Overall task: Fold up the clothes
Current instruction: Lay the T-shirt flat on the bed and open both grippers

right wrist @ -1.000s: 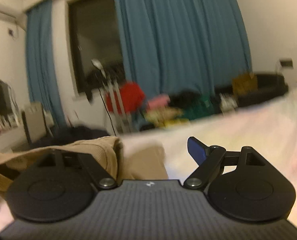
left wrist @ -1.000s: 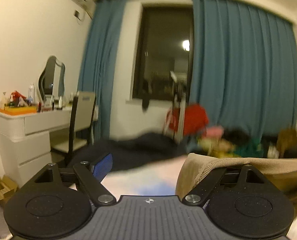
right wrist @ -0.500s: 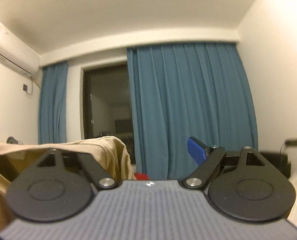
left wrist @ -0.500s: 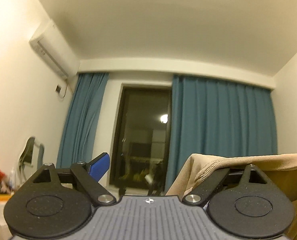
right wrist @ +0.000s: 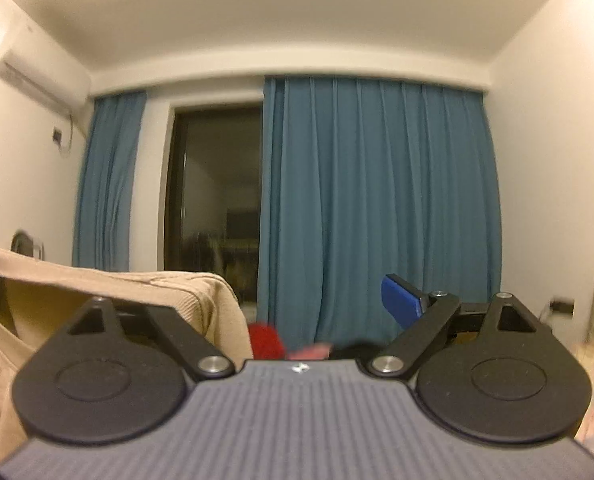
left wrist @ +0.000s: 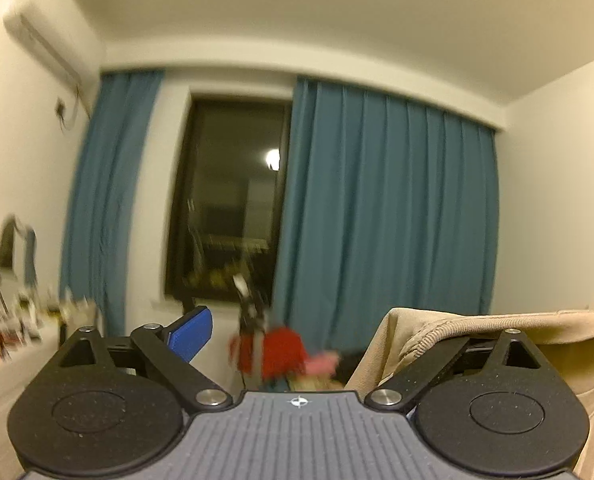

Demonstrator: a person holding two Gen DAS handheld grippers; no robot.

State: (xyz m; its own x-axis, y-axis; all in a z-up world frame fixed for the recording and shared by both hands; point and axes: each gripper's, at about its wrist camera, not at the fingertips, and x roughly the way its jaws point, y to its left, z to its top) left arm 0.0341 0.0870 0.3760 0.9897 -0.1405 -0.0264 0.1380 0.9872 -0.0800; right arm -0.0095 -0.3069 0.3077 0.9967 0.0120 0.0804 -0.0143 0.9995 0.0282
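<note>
Both claws are raised toward the blue curtains [left wrist: 385, 216]. The left gripper [left wrist: 297, 332] and right gripper [right wrist: 309, 300] stand wide apart, the beige knit garment [left wrist: 457, 324] draped over one finger of each.

No readable text, label, brand or number anywhere in either wrist view

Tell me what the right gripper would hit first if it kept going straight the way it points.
Probably the blue curtain across the room; nothing nearer sits ahead of the right gripper. The beige garment drapes only its left finger. Depth is uncertain.
</note>
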